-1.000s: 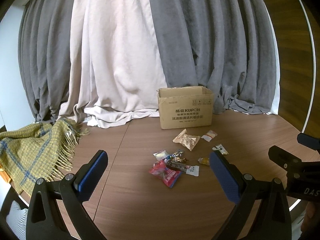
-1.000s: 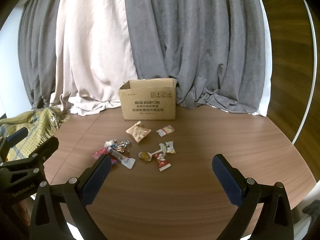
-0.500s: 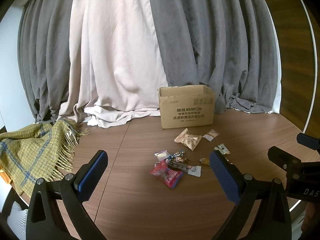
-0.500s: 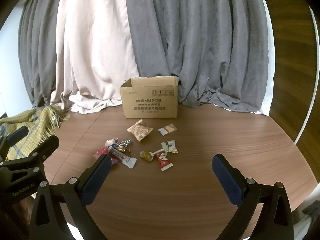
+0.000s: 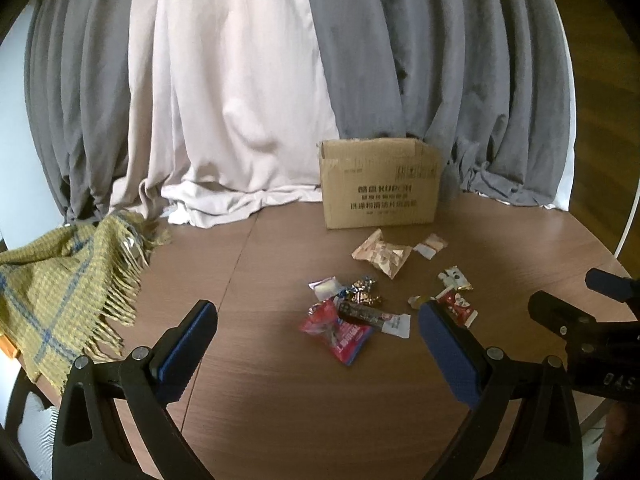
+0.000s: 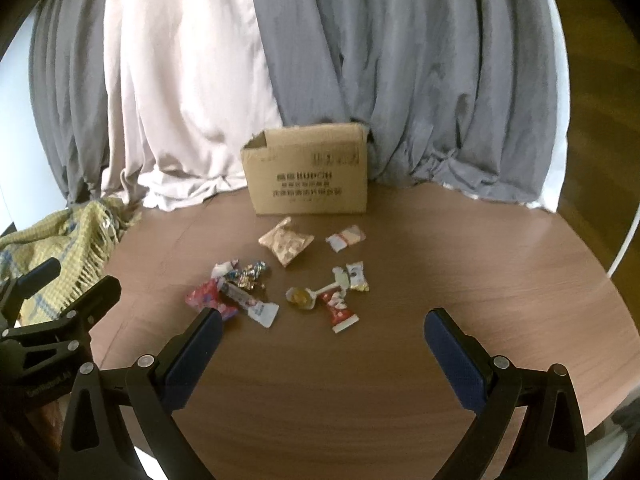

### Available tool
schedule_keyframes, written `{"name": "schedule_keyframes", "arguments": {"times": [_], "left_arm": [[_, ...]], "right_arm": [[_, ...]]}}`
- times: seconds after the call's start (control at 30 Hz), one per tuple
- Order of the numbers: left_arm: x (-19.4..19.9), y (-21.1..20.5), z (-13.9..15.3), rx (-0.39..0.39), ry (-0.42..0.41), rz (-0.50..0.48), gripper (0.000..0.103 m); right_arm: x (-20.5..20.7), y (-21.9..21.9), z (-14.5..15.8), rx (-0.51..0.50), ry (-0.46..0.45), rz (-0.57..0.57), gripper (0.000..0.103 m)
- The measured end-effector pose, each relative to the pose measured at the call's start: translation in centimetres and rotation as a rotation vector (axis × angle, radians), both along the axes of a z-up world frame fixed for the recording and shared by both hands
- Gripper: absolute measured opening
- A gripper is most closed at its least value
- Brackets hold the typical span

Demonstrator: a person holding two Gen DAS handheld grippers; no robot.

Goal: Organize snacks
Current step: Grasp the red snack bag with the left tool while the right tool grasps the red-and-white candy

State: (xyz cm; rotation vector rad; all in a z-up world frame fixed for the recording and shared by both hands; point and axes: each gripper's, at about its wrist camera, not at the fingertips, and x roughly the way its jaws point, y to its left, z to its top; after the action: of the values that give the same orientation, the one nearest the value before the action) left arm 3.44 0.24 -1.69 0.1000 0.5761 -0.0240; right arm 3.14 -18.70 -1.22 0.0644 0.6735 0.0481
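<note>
**Snacks loose on the table, both grippers empty**

While neither tool holds anything, I read the left wrist view first. My left gripper (image 5: 318,334) hangs over the table (image 5: 280,420) with its jaws wide apart and nothing between them. The snacks lie scattered ahead, in front of the box (image 5: 380,184): a red pack (image 5: 340,330) with a dark bar (image 5: 362,312) lying partly across it, a tan bag (image 5: 382,256) nearer the box, and a small white packet (image 5: 430,246) just beside that bag. A yellow blanket (image 5: 60,280) drapes over the table's left edge, well apart from the pile. The other tool shows at the right margin.

In the right wrist view, my right gripper (image 6: 320,338) is also spread wide and empty. A red wrapper (image 6: 338,306) and a yellow sweet (image 6: 300,296) lie near its centre line, touching or nearly so; I cannot tell which.

My worry is the overlap. Closing on the red pack would likely drag the bar along or flick it aside. The wrappers lie flat and look slippery, so the pads may skate over them or scrape the table instead of gripping. The box looks light; I judge a knock against its near wall would push it into the curtain (image 6: 400,80). Both tools heading for the same cluster could collide.
</note>
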Motion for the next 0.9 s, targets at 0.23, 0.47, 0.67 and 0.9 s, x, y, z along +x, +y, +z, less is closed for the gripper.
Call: {"name": "schedule_keyframes", "arguments": {"times": [0.23,0.47,0.67,0.9], "left_arm": [[3.8,-0.3,-1.7,-0.027,0.097,-0.001,0.085],[8.9,0.1,-5.1,-0.084,0.276,0.043,0.073],[12.0,0.4,-7.4,-0.11,0.385,0.064,0.066],[14.8,0.7,-10.0,-0.165,0.501,0.085,0.061]], "right_arm": [[3.4,-0.9,-0.6,0.001,0.062,0.01,0.101],[8.4,-0.9,-3.1,-0.049,0.199,0.009,0.092],[12.4,-1.0,-6.4,-0.018,0.344,0.039,0.083],[15.2,-1.0,-9.4,-0.018,0.449,0.062,0.069]]}}
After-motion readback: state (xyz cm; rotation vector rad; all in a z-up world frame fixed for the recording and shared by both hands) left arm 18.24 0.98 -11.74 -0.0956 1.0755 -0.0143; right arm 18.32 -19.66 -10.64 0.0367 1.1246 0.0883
